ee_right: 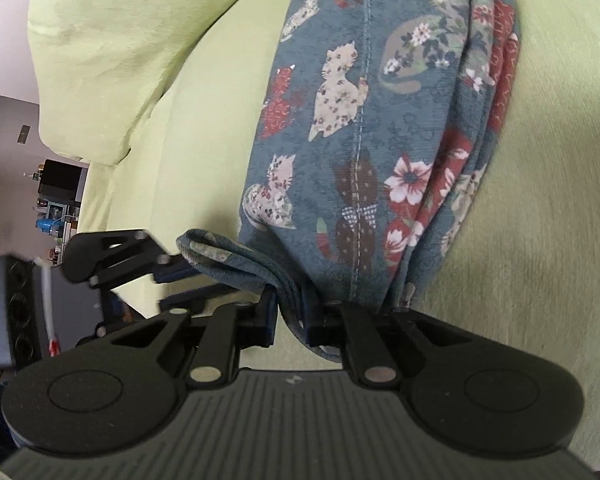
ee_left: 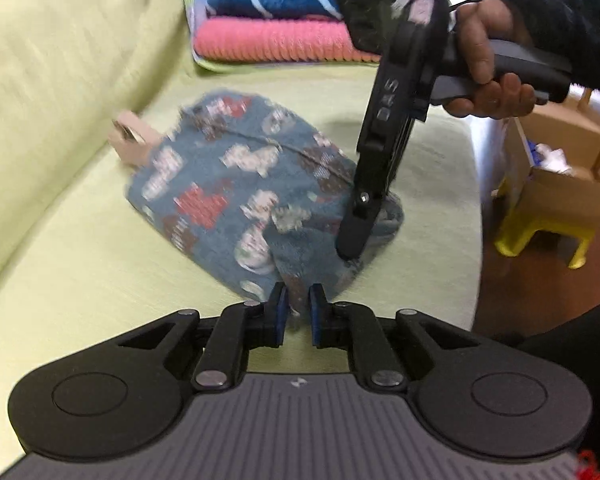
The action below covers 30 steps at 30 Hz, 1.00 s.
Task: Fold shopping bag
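Yellow-green sofa [ee_left: 60,240] carries everything; its back cushion [ee_right: 100,60] rises on the far side. Stacked folded blankets [ee_left: 276,20], blue over pink, sit at the sofa's far end. Cardboard box [ee_left: 560,168] rests on a yellow stool [ee_left: 540,236] on the floor, beside the sofa.

Shopping bag [ee_left: 240,192], blue fabric with cat and flower print, lies bunched on the seat, beige handle [ee_left: 134,140] sticking out toward the back cushion.

Right hand-held gripper [ee_right: 292,312] is pinched on a gathered fold at the bag's near edge; in the left wrist view it comes down steeply onto the bag, person's hand [ee_left: 488,64] on the grip.

Left hand-held gripper [ee_left: 299,308] sits at the bag's near corner, pads narrowly apart with cloth between them; cannot tell whether they actually clamp it.
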### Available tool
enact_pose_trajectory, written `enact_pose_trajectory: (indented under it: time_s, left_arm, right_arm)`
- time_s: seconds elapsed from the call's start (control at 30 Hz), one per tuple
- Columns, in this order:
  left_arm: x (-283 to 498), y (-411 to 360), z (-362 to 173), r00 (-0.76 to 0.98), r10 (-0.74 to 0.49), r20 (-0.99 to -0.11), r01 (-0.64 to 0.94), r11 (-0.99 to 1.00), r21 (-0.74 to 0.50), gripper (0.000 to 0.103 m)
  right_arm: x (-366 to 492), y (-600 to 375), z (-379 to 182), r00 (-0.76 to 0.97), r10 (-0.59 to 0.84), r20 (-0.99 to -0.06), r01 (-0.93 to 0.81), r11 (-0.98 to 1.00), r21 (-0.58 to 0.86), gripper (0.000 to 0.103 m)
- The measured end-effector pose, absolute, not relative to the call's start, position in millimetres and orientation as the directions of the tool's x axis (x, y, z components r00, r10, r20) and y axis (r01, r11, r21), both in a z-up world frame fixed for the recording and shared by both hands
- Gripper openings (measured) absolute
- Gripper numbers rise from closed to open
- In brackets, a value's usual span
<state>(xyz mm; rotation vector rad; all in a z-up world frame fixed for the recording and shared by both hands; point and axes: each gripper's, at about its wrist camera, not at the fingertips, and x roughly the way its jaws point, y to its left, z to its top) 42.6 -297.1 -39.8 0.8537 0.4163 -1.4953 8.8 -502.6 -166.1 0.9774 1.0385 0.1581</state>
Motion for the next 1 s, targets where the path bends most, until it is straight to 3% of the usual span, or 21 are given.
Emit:
enact_pose_trajectory:
  time_s: [0.13, 0.27, 0.5, 0.7, 0.87, 1.0]
  left_arm:
    - [24.5, -289.9, -18.8, 0.106, -0.751, -0.652, 0.928, -0.161, 0.337, 0.005]
    - [14.4, -301.9, -22.2, 0.127, -0.753, -0.646, 0.894, -0.194, 0.403, 0.005]
    - [18.3, -324.6, -40.2, 0.178, -0.712, -0.679, 0.903, -0.155, 0.4, 0.008]
    - [27.6, -329.5, -52.2, 0.173, -0.708, -0.685, 0.937, -0.097, 0.337, 0.005]
    - [25.6, -332.2, -51.7, 0.181, -0.703, -0.687, 0.938, -0.086, 0.335, 0.005]
    - [24.3, -338.8, -51.8, 0.19, -0.693, -0.695, 0.94, -0.077, 0.334, 0.002]
  right_arm:
    - [15.9, -501.5, -164.4, 0.511, 0.54, -0.669, 0.325, 0.599, 0.732, 0.007]
    - [22.3, -500.2, -160.3, 0.478, 0.544, -0.69, 0.327, 0.619, 0.714, 0.007]
    - [27.8, -497.4, -150.6, 0.443, 0.528, -0.724, 0.313, 0.666, 0.677, 0.006]
    - [1.1, -479.7, -138.1, 0.565, 0.416, -0.713, 0.262, 0.728, 0.633, 0.006]
    - [-27.7, -424.6, -128.1, 0.669, 0.13, -0.732, 0.189, 0.922, 0.337, 0.011]
    - [-50.0, -376.6, -120.9, 0.744, -0.104, -0.66, 0.159, 0.987, 0.023, 0.014]
